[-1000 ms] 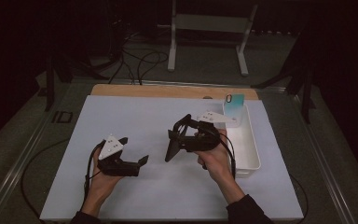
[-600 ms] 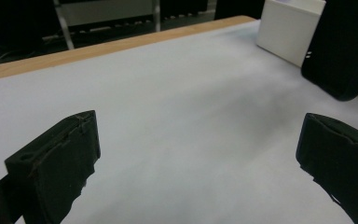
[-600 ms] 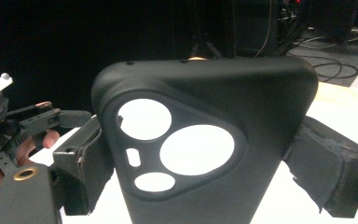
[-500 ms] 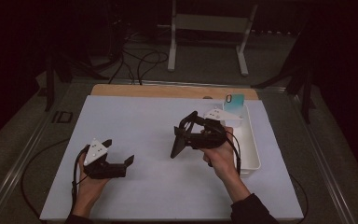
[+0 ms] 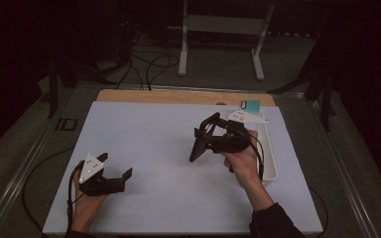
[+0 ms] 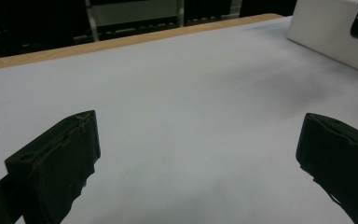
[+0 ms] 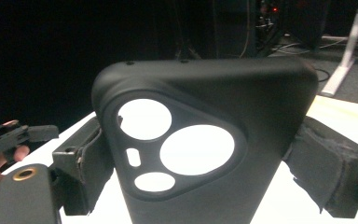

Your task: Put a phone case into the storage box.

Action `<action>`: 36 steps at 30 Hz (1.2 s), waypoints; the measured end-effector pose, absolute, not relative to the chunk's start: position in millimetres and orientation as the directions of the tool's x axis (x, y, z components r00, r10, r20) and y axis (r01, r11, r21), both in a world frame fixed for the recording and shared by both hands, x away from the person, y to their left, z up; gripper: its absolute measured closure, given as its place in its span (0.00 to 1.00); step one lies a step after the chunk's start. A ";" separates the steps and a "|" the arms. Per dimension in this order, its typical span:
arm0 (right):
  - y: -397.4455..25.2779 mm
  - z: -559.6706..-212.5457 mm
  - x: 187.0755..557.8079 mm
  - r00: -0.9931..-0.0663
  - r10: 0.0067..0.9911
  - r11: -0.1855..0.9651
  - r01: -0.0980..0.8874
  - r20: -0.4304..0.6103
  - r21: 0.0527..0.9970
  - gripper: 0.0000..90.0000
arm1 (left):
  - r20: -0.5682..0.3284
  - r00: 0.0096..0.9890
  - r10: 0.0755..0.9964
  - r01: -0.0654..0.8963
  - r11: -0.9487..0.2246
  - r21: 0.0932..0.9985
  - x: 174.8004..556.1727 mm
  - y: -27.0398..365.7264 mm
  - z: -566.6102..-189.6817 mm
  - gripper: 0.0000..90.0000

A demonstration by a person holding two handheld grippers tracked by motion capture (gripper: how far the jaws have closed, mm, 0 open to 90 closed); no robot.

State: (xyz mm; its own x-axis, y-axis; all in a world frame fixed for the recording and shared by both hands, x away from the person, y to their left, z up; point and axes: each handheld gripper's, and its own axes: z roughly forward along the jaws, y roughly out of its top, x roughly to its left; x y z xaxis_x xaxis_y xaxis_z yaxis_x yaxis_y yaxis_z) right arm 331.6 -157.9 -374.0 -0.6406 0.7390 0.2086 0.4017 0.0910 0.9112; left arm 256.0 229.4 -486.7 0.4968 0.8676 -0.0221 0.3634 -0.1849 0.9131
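Right gripper view: my right claw (image 7: pixel 205 163) is clamped on the black phone case (image 7: pixel 205 140), camera cutouts facing me, held up off the surface (image 5: pixel 168 144). Left claw (image 5: pixel 116 181) is released, empty, well apart, low toward me. White bin (image 5: pixel 270 163) sits just beyond my right hand. Best to keep the squeeze even on both edges and bring the left in square.
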 end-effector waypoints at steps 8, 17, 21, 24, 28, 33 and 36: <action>-168.4 -365.3 339.0 -0.608 0.766 0.074 0.406 0.208 0.911 0.16 | -0.030 0.487 0.873 0.368 -0.174 0.913 255.8 230.5 -487.5 0.00; -173.5 -358.8 346.4 -0.589 0.786 0.084 0.402 0.187 0.912 0.16 | -0.030 0.485 0.874 0.372 -0.175 0.912 256.1 231.0 -488.3 0.00; -175.5 -355.1 349.9 -0.582 0.794 0.087 0.398 0.178 0.913 0.16 | -0.030 0.487 0.873 0.373 -0.177 0.911 256.2 230.2 -488.6 0.00; -178.8 -350.5 353.2 -0.571 0.803 0.086 0.394 0.170 0.915 0.16 | -0.031 0.486 0.873 0.373 -0.175 0.911 256.0 230.1 -488.6 0.00; -181.8 -346.7 356.6 -0.560 0.812 0.086 0.391 0.163 0.916 0.16 | -0.031 0.486 0.874 0.374 -0.175 0.911 256.1 230.0 -488.7 0.00; -185.1 -344.8 361.3 -0.545 0.823 0.086 0.396 0.159 0.914 0.16 | -0.031 0.486 0.874 0.375 -0.176 0.910 256.1 229.9 -488.8 0.00; -188.5 -342.7 365.0 -0.534 0.832 0.085 0.394 0.152 0.915 0.16 | -0.033 0.486 0.873 0.375 -0.174 0.910 256.2 229.8 -488.8 0.00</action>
State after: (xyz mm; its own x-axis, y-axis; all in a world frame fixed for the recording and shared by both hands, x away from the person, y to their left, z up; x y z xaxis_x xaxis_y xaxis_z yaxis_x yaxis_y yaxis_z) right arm 365.0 -188.5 -342.7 -0.5338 0.8318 0.1524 0.3939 0.0852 0.9152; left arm 256.2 229.8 -488.8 0.4860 0.8733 -0.0333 0.3754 -0.1742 0.9103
